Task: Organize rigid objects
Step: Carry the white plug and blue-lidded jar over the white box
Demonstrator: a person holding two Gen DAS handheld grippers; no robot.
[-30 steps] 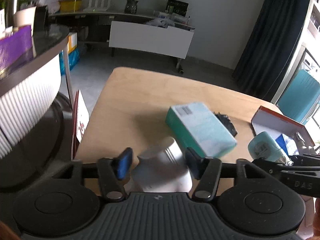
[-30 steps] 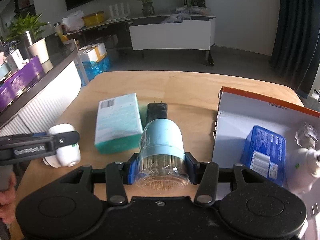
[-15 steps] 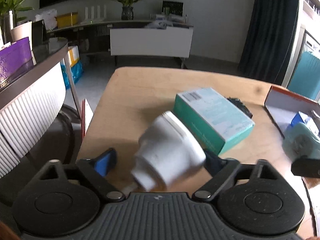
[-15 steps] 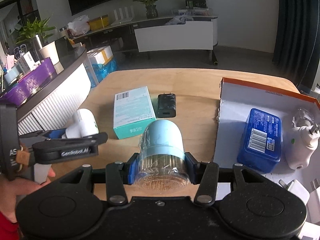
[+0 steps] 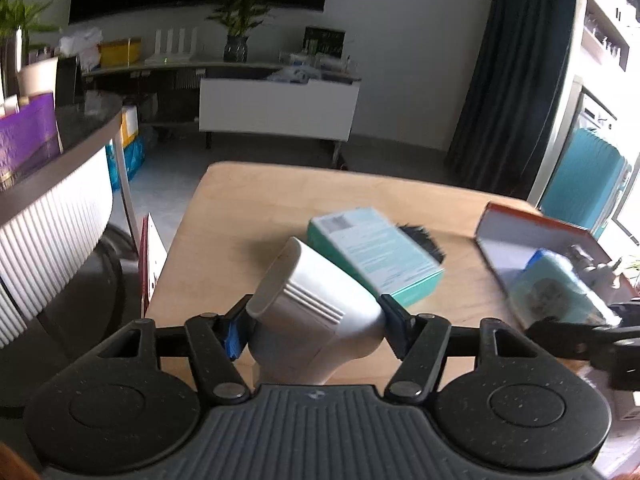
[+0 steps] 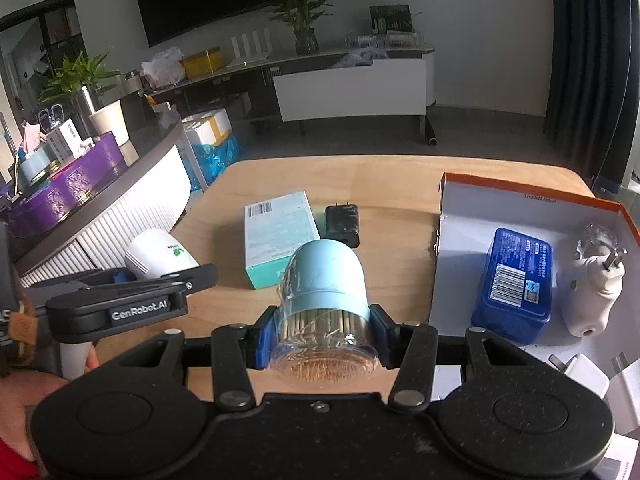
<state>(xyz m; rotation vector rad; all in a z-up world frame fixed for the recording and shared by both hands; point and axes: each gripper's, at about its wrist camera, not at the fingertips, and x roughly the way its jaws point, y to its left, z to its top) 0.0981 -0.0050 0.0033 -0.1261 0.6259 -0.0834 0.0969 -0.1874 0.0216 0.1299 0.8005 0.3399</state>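
My left gripper (image 5: 314, 326) is shut on a white plug-in device (image 5: 316, 308), held above the table's near left edge; it also shows in the right wrist view (image 6: 158, 254). My right gripper (image 6: 320, 336) is shut on a light-blue toothpick jar (image 6: 326, 280) and holds it above the table, just left of the orange-rimmed white box (image 6: 452, 240). The box holds a blue tin (image 6: 514, 280), a white plug device (image 6: 592, 284) and white chargers (image 6: 584, 374). A teal carton (image 6: 278, 236) and a black charger (image 6: 342, 220) lie on the wooden table (image 6: 392, 176).
A curved counter with a purple box (image 6: 76, 184) stands left of the table. A red-and-white card (image 5: 150, 256) leans by the table's left edge. A white cabinet (image 6: 352, 88) and shelf stand at the far wall.
My left gripper has lifted and tilted the white device up from the table. My right gripper has carried the jar a little towards the box.
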